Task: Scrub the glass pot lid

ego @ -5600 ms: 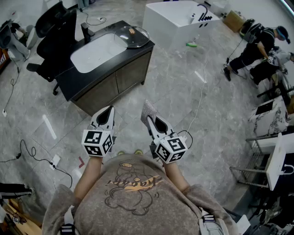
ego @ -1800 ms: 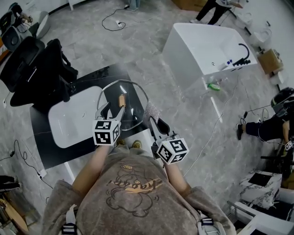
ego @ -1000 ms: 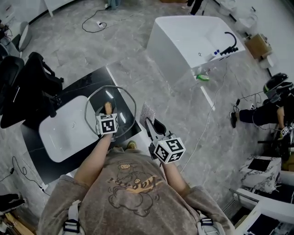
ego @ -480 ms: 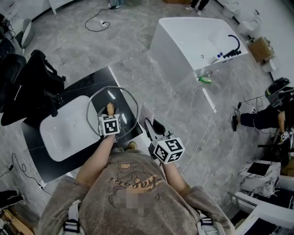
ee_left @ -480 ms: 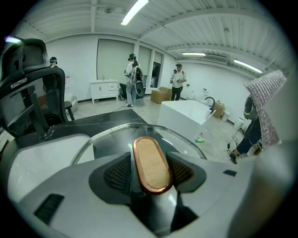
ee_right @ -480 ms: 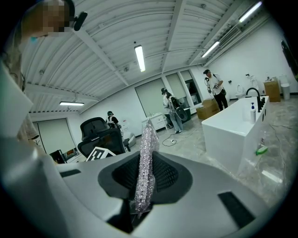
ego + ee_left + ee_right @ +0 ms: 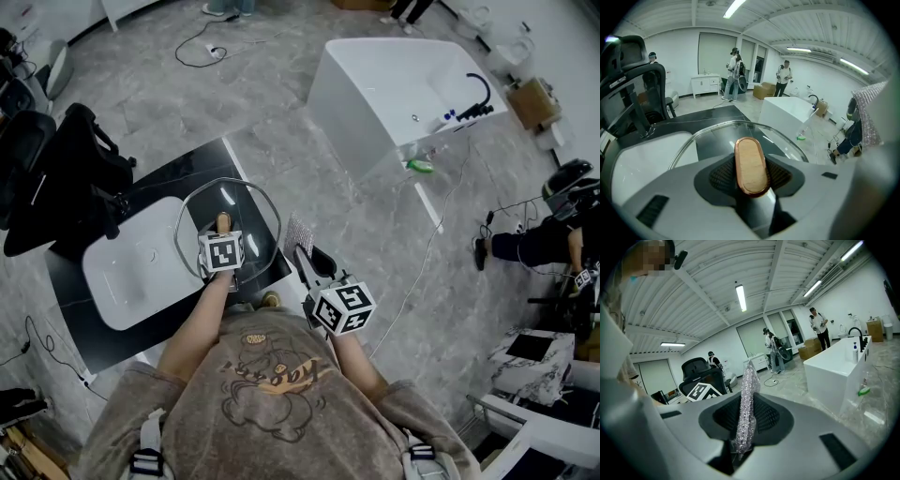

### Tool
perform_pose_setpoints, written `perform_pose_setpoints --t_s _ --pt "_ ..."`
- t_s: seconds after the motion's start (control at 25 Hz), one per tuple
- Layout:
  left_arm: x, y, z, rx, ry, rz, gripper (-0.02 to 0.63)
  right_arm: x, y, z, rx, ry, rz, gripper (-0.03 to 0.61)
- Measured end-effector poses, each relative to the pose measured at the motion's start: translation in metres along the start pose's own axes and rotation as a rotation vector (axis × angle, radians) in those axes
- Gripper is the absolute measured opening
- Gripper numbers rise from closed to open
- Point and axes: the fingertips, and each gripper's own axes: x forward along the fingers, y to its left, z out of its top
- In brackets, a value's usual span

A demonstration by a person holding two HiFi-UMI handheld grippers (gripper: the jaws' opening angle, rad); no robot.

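The glass pot lid lies flat on the black counter, partly over the white basin. Its oval wooden knob stands between the jaws of my left gripper, which points steeply down. In the left gripper view the knob fills the gap and meets both pads; the left gripper has just been closing on it. The rim of the lid curves round behind. My right gripper hovers right of the lid, off the counter's edge, shut on a silvery scrub pad that stands upright.
A black office chair stands left of the counter. A white bathtub with a black tap is at the upper right, a green item and a white cable on the floor beside it. A person crouches at the right edge. Others stand far off.
Since the earliest frames I have come up to the counter and my left gripper has come down over the lid's knob. Over the last second both grippers have hardly shifted.
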Motion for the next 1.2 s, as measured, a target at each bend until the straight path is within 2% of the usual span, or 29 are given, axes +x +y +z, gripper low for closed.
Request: perform_pose_setpoints --t_s 0.28,0.48,0.56,0.64,0.8,0.92,1.04,1.08,1.12,1.2 --pt "-0.029 0.001 0.009 0.074 -0.008 -0.076 0.181 0.008 -0.005 0.001 -0.004 0.007 0.014 0.083" --pt "-0.042 -0.004 0.016 0.07 -0.032 -0.151 0.181 0.015 -0.003 0.008 -0.018 -0.003 0.033 0.083" --pt "-0.053 -0.004 0.023 0.031 -0.05 -0.198 0.18 0.014 -0.007 0.016 -0.024 -0.021 0.022 0.083" --pt "-0.066 -0.001 0.03 -0.054 -0.071 -0.257 0.179 0.009 -0.016 0.03 -0.026 -0.053 -0.002 0.083" --pt "-0.095 0.01 0.051 -0.303 -0.153 -0.431 0.179 -0.001 -0.031 0.058 -0.027 -0.121 -0.045 0.083" --pt "-0.121 0.008 0.072 -0.497 -0.234 -0.646 0.179 -0.003 -0.034 0.067 -0.027 -0.139 -0.047 0.083" --pt "-0.15 -0.006 0.09 -0.745 -0.291 -0.937 0.179 0.002 -0.024 0.067 -0.024 -0.135 -0.006 0.083" --pt "-0.157 -0.01 0.094 -0.816 -0.306 -1.012 0.179 0.005 -0.018 0.067 -0.024 -0.133 0.016 0.083" --pt "-0.163 -0.012 0.098 -0.86 -0.323 -1.062 0.179 0.008 -0.01 0.067 -0.024 -0.132 0.04 0.083" --pt "-0.171 -0.015 0.103 -0.894 -0.352 -1.118 0.179 0.013 0.006 0.069 -0.026 -0.132 0.09 0.083"
